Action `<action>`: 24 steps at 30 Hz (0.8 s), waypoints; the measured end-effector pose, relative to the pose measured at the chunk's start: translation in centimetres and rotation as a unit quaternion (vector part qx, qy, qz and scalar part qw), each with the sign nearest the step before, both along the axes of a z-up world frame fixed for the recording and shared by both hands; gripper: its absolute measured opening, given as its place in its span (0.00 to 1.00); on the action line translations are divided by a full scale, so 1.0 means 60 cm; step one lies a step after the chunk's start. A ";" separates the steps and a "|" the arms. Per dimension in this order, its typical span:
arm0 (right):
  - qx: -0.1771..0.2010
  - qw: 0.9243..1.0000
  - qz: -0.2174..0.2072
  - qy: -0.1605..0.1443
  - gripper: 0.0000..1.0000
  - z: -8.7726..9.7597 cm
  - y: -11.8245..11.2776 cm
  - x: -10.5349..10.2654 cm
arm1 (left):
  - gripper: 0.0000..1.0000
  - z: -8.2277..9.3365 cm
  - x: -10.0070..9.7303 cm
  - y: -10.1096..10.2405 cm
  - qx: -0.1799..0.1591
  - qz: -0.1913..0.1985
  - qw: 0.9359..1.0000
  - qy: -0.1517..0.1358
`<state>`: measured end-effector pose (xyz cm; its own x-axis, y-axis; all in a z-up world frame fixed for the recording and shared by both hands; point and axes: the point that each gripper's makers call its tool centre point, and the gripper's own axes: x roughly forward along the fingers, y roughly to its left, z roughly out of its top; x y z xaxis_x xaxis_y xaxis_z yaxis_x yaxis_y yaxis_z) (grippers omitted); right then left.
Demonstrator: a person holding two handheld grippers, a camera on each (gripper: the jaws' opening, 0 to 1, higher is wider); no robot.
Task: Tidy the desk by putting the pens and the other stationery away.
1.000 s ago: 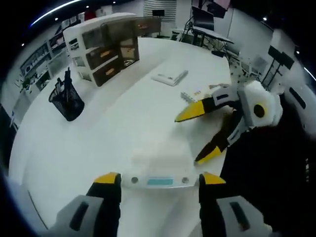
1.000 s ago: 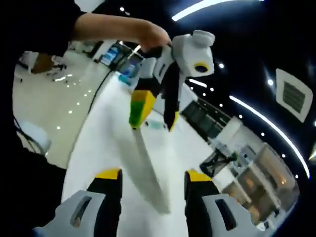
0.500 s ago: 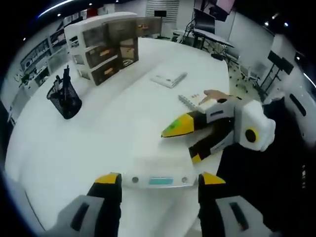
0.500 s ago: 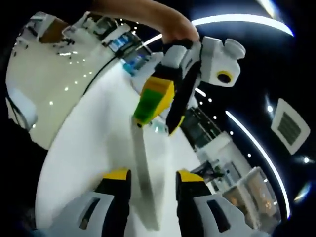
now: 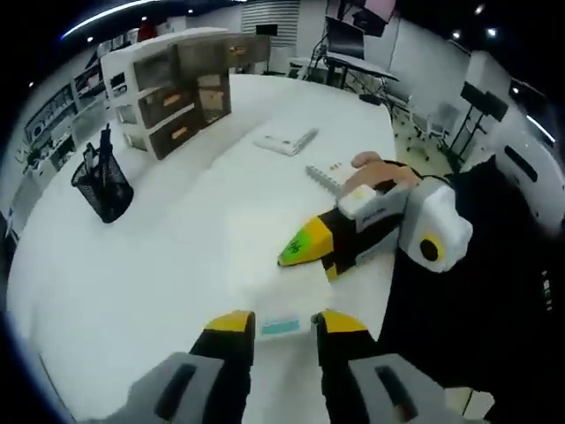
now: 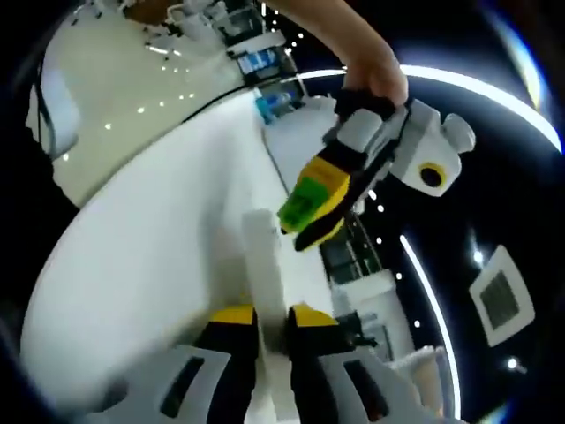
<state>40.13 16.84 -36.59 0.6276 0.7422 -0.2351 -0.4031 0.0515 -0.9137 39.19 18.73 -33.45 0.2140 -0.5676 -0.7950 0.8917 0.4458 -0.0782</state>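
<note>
Both grippers pinch a flat white ruler, lifted for putting away.

The ruler (image 5: 281,311) sits low centre in the left gripper view, the left gripper (image 5: 284,323) clamped on its near edge; the right gripper (image 6: 262,315) is clamped on its other edge. A mesh pen cup (image 5: 102,187) stands at left, white drawers (image 5: 168,97) at upper left.

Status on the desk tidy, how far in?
Looks done: pens stand in the black mesh cup. In hand: a flat white item sits between the left gripper's jaws, with the right gripper at its far end. Left: a white pad and a spiral notebook lie loose on the desk.
</note>
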 end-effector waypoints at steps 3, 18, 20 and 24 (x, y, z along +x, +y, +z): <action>0.001 1.000 0.002 -0.004 0.10 0.002 0.000 0.002 | 0.35 0.013 0.009 0.008 -0.003 0.003 1.000 -0.016; 0.048 0.999 0.001 -0.005 0.08 0.043 -0.004 0.011 | 0.68 0.077 0.010 0.017 -0.055 0.017 0.990 -0.132; 0.050 0.999 0.000 -0.005 0.08 0.045 -0.005 0.010 | 0.69 0.082 0.011 0.023 -0.058 0.020 0.988 -0.139; 0.053 0.999 0.001 -0.004 0.07 0.049 -0.007 0.007 | 0.70 0.102 0.003 0.039 -0.078 0.033 0.982 -0.172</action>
